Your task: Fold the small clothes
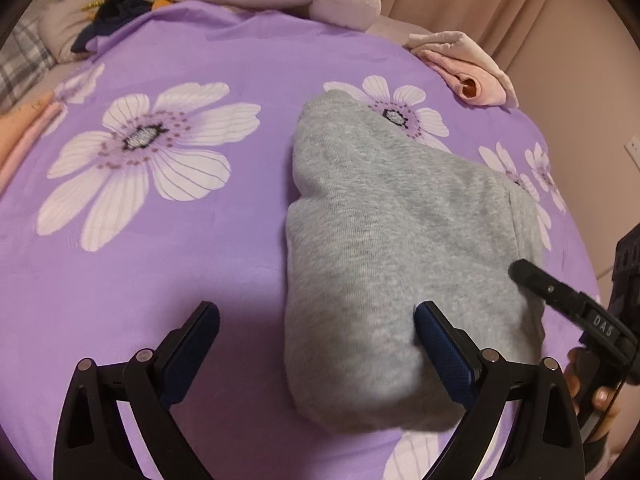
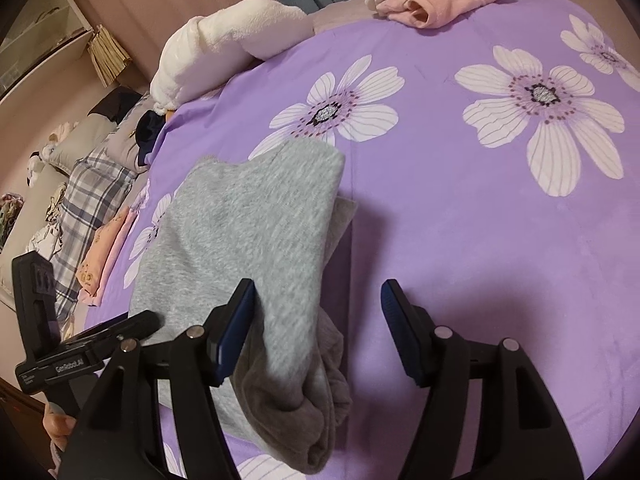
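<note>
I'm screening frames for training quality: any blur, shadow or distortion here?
Left wrist view: fisheye bends the purple flowered bedsheet into a dome, corners vignette black, the folded grey fleece garment looks soft near the lens. Right wrist view: same curvature, a dark shadow lies between the open fingers, no glare.

We cannot see under the folded grey garment (image 1: 384, 248), so its type stays unclear. Its near end is motion-blurred. The right gripper (image 1: 516, 268) is cut off by the frame edge, its second finger hidden.
</note>
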